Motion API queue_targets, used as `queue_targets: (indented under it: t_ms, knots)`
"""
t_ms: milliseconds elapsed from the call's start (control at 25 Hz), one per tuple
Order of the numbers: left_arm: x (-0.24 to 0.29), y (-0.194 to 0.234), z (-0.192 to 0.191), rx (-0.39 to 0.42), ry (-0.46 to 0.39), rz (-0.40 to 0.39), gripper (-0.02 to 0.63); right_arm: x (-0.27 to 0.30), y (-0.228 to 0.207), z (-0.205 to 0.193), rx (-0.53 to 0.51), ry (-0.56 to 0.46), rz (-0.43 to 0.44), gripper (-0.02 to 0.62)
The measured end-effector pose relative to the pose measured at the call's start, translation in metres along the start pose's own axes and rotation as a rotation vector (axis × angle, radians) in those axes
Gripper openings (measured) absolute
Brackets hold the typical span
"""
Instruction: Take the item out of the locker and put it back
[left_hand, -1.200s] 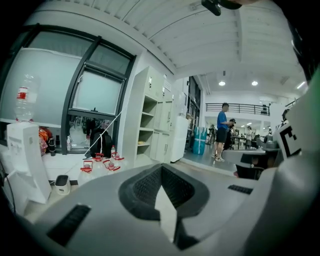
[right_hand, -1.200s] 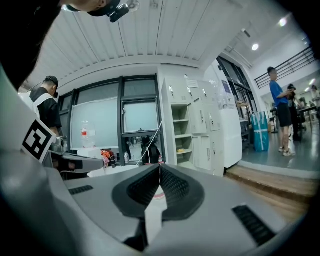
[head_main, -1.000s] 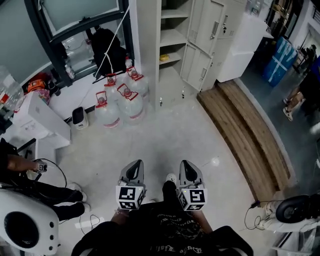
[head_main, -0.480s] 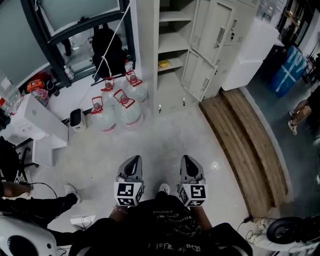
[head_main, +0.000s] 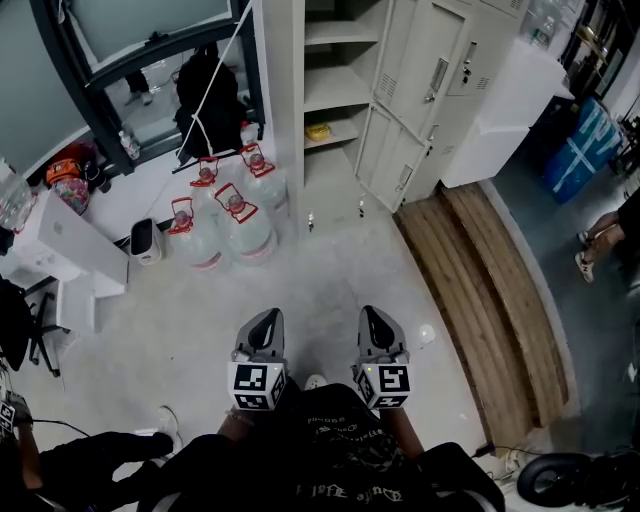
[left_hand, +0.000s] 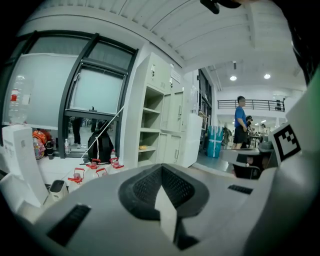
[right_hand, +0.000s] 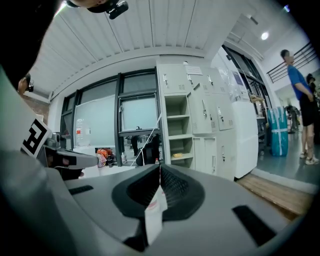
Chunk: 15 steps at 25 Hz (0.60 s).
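The open locker (head_main: 333, 88) stands ahead across the floor, its shelves bare except for a small yellow item (head_main: 318, 131) on a low shelf. That item also shows in the left gripper view (left_hand: 143, 147) and in the right gripper view (right_hand: 177, 155). My left gripper (head_main: 265, 325) and right gripper (head_main: 374, 322) are held side by side in front of my body, well short of the locker. Both point at it, nearly level. Each one has its jaws shut, with nothing between them, as seen on the left (left_hand: 161, 186) and on the right (right_hand: 159, 181).
Several large water jugs (head_main: 225, 215) with red handles stand left of the locker, by a black bag (head_main: 205, 95). The locker doors (head_main: 415, 90) hang open to the right. A wooden platform (head_main: 490, 290) runs along the right. A white box (head_main: 70, 250) and a seated person's leg (head_main: 100, 455) are at left.
Both grippers have been carried forward together. The locker, jugs and wooden platform now lie nearer and lower in the head view. The jaws have stayed shut.
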<state>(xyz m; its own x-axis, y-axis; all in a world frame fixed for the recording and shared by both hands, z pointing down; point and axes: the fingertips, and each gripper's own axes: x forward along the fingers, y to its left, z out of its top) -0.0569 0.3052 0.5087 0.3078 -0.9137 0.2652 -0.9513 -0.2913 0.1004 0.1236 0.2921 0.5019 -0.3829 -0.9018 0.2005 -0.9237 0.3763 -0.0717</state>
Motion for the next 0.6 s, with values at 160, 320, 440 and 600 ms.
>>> queue_targets:
  t_ms: [160,320,440,600]
  knots:
    - [0.013,0.0,0.002,-0.012,0.001,0.003,0.006,0.01,-0.002,-0.008,0.002,0.038,0.025,0.005]
    - [0.026,0.003,0.002,-0.028,0.005,-0.003,0.006,0.019,-0.003,-0.01,-0.012,0.056,0.042,0.005]
    - [0.04,0.006,-0.004,-0.046,0.023,-0.014,0.006,0.03,-0.01,-0.011,-0.012,0.074,0.037,0.005]
    - [0.064,0.012,-0.001,-0.018,0.023,-0.046,0.006,0.05,-0.018,-0.012,-0.003,0.072,0.01,0.005]
